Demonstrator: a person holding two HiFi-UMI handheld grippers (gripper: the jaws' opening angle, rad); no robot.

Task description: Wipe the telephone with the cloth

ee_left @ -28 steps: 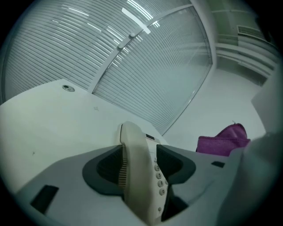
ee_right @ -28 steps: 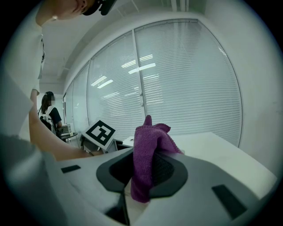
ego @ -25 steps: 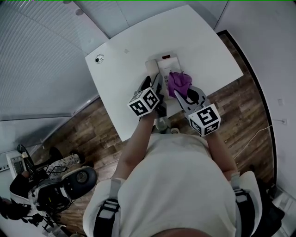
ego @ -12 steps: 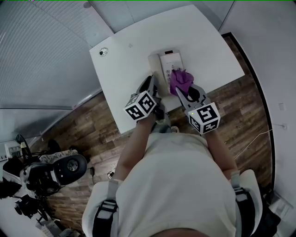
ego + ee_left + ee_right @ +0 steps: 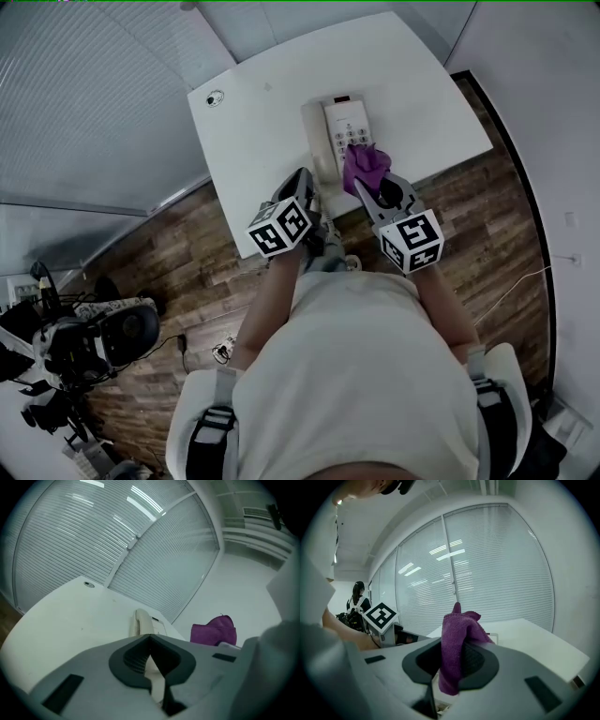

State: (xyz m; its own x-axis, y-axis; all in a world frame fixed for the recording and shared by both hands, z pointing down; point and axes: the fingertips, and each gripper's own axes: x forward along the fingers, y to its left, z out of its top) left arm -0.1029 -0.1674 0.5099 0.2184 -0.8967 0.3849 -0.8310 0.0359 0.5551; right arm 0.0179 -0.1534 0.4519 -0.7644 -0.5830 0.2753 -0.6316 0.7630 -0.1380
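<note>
- The person's light-coloured top (image 5: pixel 366 366) fills the near middle of the head view, with both forearms reaching away toward the counter (image 5: pixel 267 122).
- The left gripper (image 5: pixel 303 176) is at the near edge of the counter, just near and left of the telephone (image 5: pixel 343 138). Its jaws have just been closing and are now pressed together, with nothing between them.
- The right gripper (image 5: pixel 364 187) sits to the right of the left one, a little apart from it. Its jaws are pinching the purple cloth (image 5: pixel 364 164), which bunches up above the pads and hangs down below them.
- The cloth lies over the near right corner of the telephone; whether it touches the keypad cannot be told.
- The telephone lies flat in the middle of the white counter, handset (image 5: pixel 315 141) in its cradle on the left side and keys on the right.
- A small round fitting (image 5: pixel 216 97) sits near the far left corner of the counter.
- Closed slatted blinds (image 5: pixel 140 545) run behind the counter's far side.
</note>
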